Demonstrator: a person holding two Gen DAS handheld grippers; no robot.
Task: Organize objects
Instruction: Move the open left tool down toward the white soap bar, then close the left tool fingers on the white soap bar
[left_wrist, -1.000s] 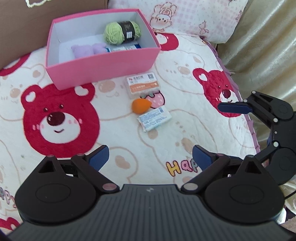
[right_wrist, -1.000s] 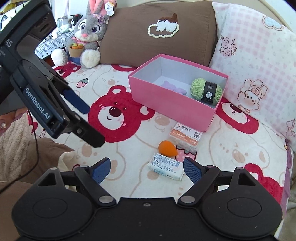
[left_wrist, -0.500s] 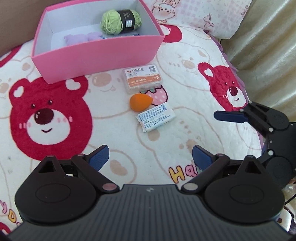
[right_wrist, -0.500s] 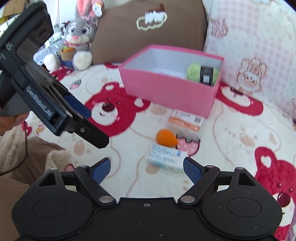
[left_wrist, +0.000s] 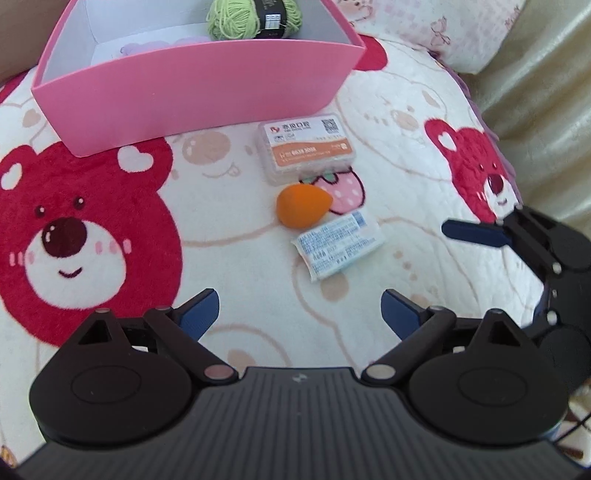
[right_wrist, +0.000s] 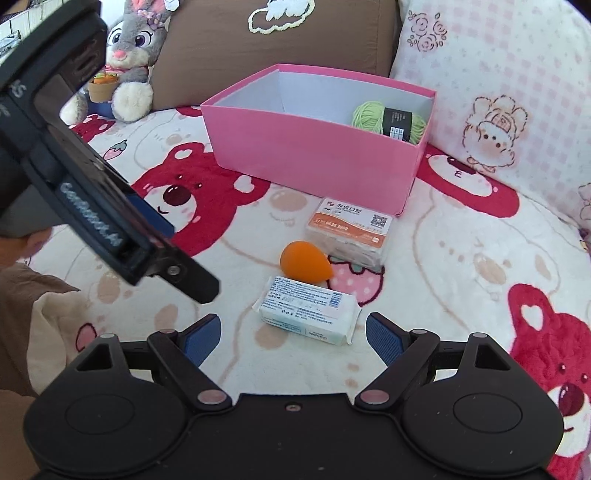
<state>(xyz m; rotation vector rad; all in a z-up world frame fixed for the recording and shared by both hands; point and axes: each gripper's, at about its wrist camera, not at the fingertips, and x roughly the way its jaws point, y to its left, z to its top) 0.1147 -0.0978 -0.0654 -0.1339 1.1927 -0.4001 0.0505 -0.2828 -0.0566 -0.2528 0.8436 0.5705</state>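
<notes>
A pink box (left_wrist: 199, 85) (right_wrist: 314, 162) stands on the bear-print blanket, holding a green yarn ball (left_wrist: 251, 18) (right_wrist: 388, 122) and a purple item (left_wrist: 147, 46). In front of it lie a clear case with an orange label (left_wrist: 306, 146) (right_wrist: 351, 230), an orange teardrop sponge (left_wrist: 303, 205) (right_wrist: 304, 260) and a white-blue wipes packet (left_wrist: 338, 245) (right_wrist: 308, 310). My left gripper (left_wrist: 299, 308) is open and empty, just short of the packet. My right gripper (right_wrist: 293, 332) is open and empty, with the packet between and just beyond its fingertips.
A brown cushion (right_wrist: 277, 33) and a pink checked pillow (right_wrist: 498, 92) stand behind the box. A grey plush rabbit (right_wrist: 133, 55) sits at the back left. The left gripper's body (right_wrist: 85, 192) fills the left of the right wrist view; the right gripper shows in the left wrist view (left_wrist: 535, 251).
Both grippers have moved forward toward the three loose items, which now look larger and closer. Nothing has been grasped.
</notes>
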